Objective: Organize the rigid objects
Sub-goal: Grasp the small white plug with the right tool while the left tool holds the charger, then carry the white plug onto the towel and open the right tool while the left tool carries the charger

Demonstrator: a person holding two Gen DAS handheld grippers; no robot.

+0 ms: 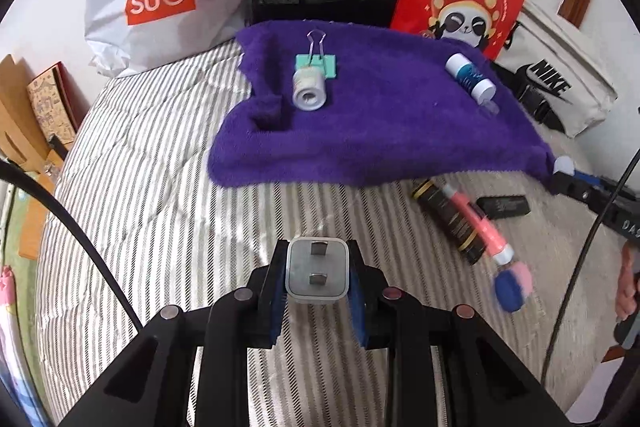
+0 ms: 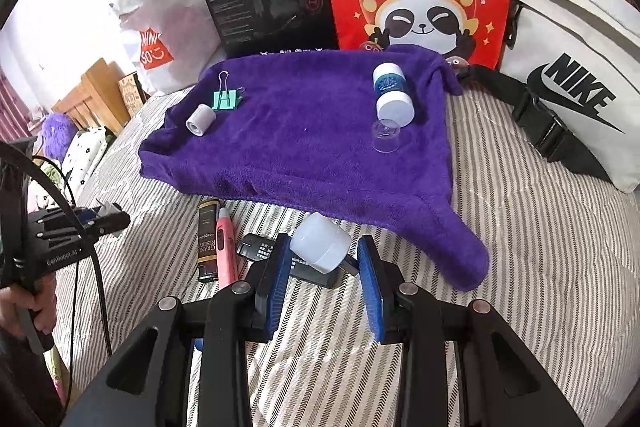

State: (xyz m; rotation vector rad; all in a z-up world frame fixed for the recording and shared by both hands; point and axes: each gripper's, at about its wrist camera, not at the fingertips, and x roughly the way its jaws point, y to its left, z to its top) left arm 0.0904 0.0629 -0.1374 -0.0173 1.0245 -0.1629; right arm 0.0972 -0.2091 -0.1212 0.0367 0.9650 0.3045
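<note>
Two tools, both loaded. Your left tool (image 1: 317,277) is clamped on a white charger plug (image 1: 317,271), prongs facing the camera, above the striped bed (image 1: 160,211). Your right tool (image 2: 324,269) grips a white cap-shaped object (image 2: 320,242) near the front edge of the purple towel (image 2: 304,143). On the towel: green binder clip (image 2: 226,98), small grey spool (image 2: 200,120), blue-and-white bottle (image 2: 392,94), clear cap (image 2: 385,135). Beside the towel on the bed: pink pen (image 2: 225,247), dark tube (image 2: 208,239), black stick (image 2: 256,247).

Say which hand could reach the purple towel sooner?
Right, probably: the right gripper with its white cap is at the edge of the purple towel; the left gripper and charger plug sit farther back.
</note>
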